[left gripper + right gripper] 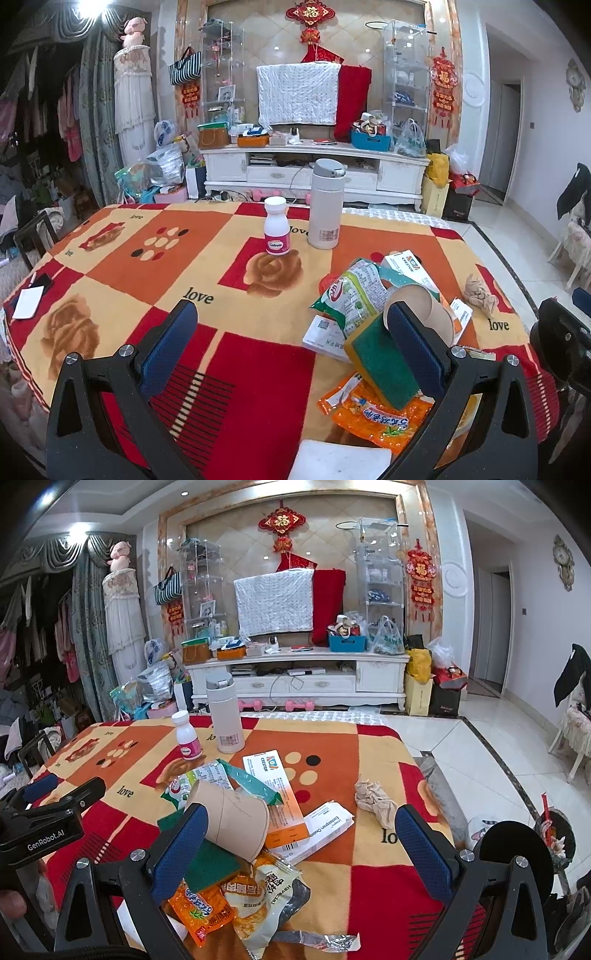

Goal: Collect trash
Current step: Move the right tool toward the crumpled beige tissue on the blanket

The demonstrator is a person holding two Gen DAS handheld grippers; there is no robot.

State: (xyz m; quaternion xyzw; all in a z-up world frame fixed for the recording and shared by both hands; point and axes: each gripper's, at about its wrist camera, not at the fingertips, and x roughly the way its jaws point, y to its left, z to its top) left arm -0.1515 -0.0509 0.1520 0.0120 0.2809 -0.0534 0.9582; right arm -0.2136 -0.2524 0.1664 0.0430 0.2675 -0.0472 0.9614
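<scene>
A: Where does the trash lie?

B: It is heaped on the near right part of the red, orange and cream patterned tablecloth (184, 266). A tan paper cup (232, 823) lies tipped on its side on top of a green and yellow scouring sponge (380, 358). Beside them are a green snack wrapper (351, 299), an orange snack packet (373, 417), a white and orange medicine box (277, 794) and a white snack bag (266, 901).

A: Anything apart from the heap?

B: A crumpled brown paper ball (375, 799) sits to the right of it, near the table's right edge.

A: And the grippers?

B: The left gripper (295, 339) hovers over the near table with its blue-padded fingers spread wide, holding nothing. The right gripper (301, 842) is likewise spread wide and empty, its fingers on either side of the heap.

A: What stands farther back?

B: A white pill bottle with a pink label (277, 230) and a tall white thermos flask (325, 203), both upright, near each other.
</scene>
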